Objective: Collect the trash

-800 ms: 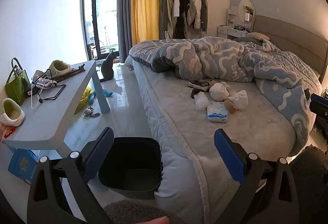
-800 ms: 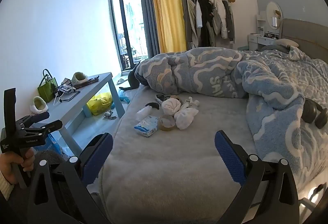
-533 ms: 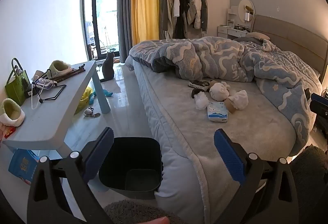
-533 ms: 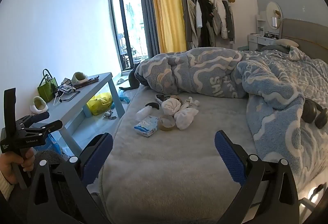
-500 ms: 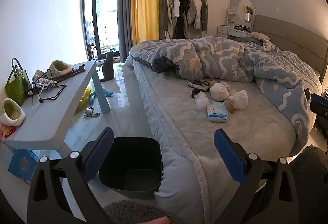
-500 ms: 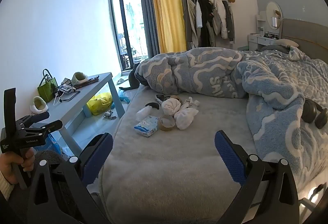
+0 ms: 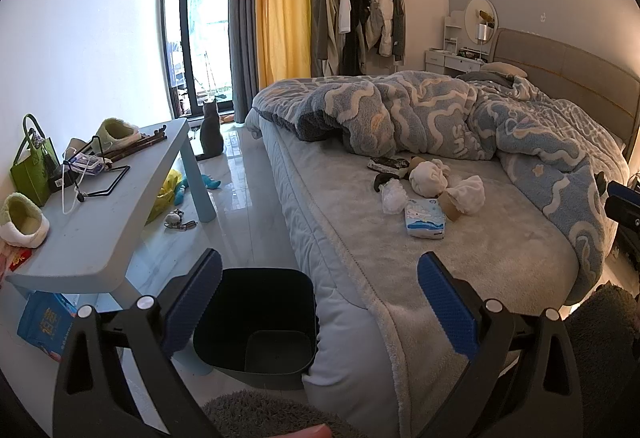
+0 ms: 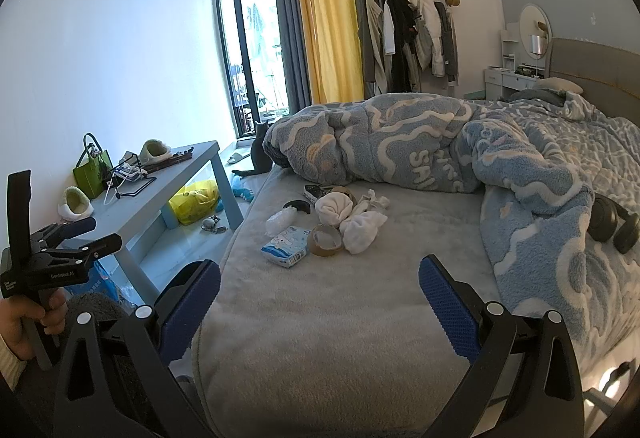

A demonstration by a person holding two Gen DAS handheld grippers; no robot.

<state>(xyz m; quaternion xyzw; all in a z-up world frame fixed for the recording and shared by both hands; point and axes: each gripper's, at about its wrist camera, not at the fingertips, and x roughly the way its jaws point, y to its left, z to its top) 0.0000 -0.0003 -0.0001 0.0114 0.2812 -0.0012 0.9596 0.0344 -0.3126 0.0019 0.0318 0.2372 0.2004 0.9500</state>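
Left gripper (image 7: 318, 302) jaws spread wide, nothing held, above black bin (image 7: 256, 322) on floor touching bed (image 7: 460, 250) edge; trash pile (image 7: 424, 193) mid-mattress. Right gripper (image 8: 320, 302) equally wide, empty, over mattress; tissue pack (image 8: 286, 241), tape roll (image 8: 326, 240), white wads (image 8: 360, 228) ahead, well apart from pads.

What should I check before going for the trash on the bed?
1. Right gripper open and empty: ok.
2. Left gripper open and empty: ok.
3. Bin on the floor beside the bed, top open: ok.
4. Trash pile reachable: tissue pack, tape roll and plastic wad lie uncovered: ok.
5. White socks touch the tape roll; risk of grabbing both: not ok.
6. Whether the bin already holds trash: cannot tell.
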